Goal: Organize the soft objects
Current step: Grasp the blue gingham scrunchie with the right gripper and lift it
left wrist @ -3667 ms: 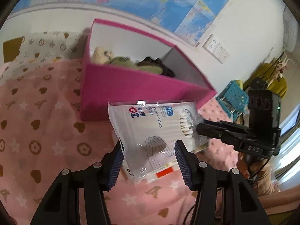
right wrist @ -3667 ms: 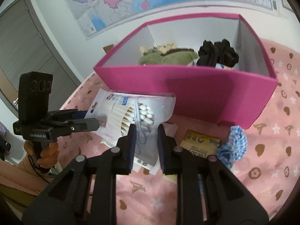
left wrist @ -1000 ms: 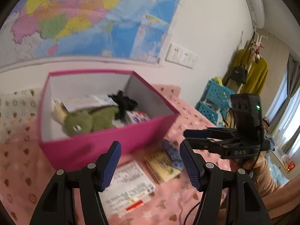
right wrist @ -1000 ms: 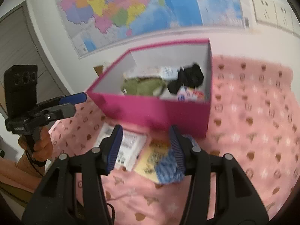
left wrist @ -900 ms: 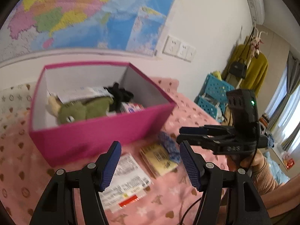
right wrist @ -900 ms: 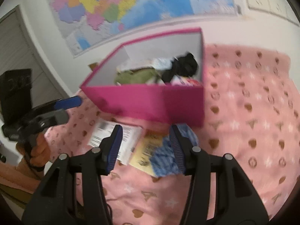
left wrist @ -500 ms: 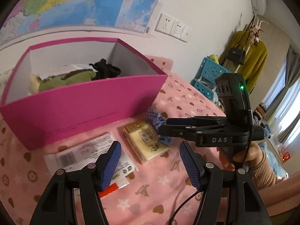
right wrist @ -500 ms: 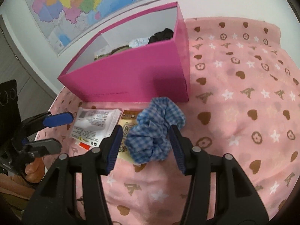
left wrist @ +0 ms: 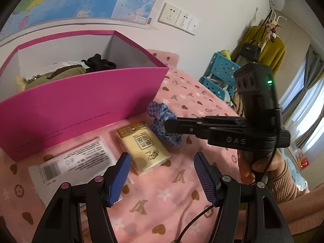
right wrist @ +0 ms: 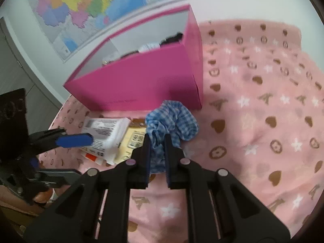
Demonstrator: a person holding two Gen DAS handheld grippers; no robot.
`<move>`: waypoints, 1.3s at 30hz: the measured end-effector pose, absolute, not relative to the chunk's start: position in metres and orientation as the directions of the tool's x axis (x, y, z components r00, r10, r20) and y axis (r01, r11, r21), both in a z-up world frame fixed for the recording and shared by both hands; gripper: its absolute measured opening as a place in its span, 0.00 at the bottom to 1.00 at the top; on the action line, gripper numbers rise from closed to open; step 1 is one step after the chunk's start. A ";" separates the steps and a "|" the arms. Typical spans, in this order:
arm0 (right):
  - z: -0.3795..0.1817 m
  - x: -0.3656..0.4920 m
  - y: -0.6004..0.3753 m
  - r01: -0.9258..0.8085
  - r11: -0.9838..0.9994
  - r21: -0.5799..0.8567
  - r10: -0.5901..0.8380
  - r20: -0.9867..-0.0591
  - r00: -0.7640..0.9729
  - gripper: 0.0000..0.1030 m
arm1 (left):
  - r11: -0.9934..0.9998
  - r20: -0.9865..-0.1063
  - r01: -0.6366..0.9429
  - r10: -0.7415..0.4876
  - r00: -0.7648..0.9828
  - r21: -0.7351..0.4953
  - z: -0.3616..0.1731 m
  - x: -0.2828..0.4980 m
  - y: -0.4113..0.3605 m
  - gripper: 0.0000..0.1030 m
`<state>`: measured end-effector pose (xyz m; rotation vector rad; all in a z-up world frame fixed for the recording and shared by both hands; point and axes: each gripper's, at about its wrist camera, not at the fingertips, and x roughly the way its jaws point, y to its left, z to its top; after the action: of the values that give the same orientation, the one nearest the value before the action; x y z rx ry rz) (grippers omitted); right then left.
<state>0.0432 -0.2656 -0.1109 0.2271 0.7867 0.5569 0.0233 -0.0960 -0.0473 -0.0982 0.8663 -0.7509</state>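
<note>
Lifting straight up is advised before the blue checked scrunchie (right wrist: 172, 119), lying just in front of the pink box (right wrist: 141, 81) and just clamped by the closing right gripper (right wrist: 157, 141), is carried over its rim, while the left gripper (left wrist: 162, 174) is held open and empty.

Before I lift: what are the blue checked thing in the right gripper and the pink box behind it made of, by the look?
Blue checked scrunchie: woven gingham fabric, matte, gathered into soft ruffles that bunch between the right gripper pads. Pink box: looks like stiff card or paperboard, smooth and faintly satin outside, pale grey inside, with thin straight walls and sharp folded corners; plastic sheet cannot be ruled out.
</note>
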 end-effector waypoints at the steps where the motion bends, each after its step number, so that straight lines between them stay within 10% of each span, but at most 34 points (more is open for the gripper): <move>1: -0.107 0.041 -0.265 -0.394 0.832 0.391 0.555 -0.599 0.577 0.13 | 0.740 -0.651 0.560 -0.639 0.410 -0.373 -0.047 0.023 -0.097 0.64; 7: -0.086 0.028 -0.247 -0.478 0.789 0.386 0.613 -0.554 0.564 0.15 | 0.727 -0.643 0.563 -0.655 0.397 -0.393 -0.048 0.025 -0.093 0.64; 16: -0.098 0.039 -0.240 -0.484 0.740 0.467 0.671 -0.549 0.498 0.46 | 0.747 -0.666 0.501 -0.643 0.379 -0.437 -0.066 0.033 -0.084 0.64; 32: -0.118 0.060 -0.277 -0.358 0.741 0.569 0.663 -0.529 0.530 0.47 | 0.749 -0.674 0.498 -0.639 0.370 -0.437 -0.060 0.045 -0.101 0.64; 36: -0.122 0.065 -0.264 -0.384 0.743 0.548 0.666 -0.554 0.500 0.47 | 0.781 -0.713 0.463 -0.599 0.365 -0.419 -0.071 0.056 -0.102 0.33; 39: -0.120 0.064 -0.256 -0.407 0.745 0.528 0.666 -0.560 0.494 0.47 | 0.780 -0.713 0.440 -0.606 0.353 -0.445 -0.078 0.058 -0.094 0.27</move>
<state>0.0642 -0.2557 -0.1196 0.3479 0.8248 0.6666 0.0579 -0.0938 -0.0782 -0.1879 1.0022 -0.6817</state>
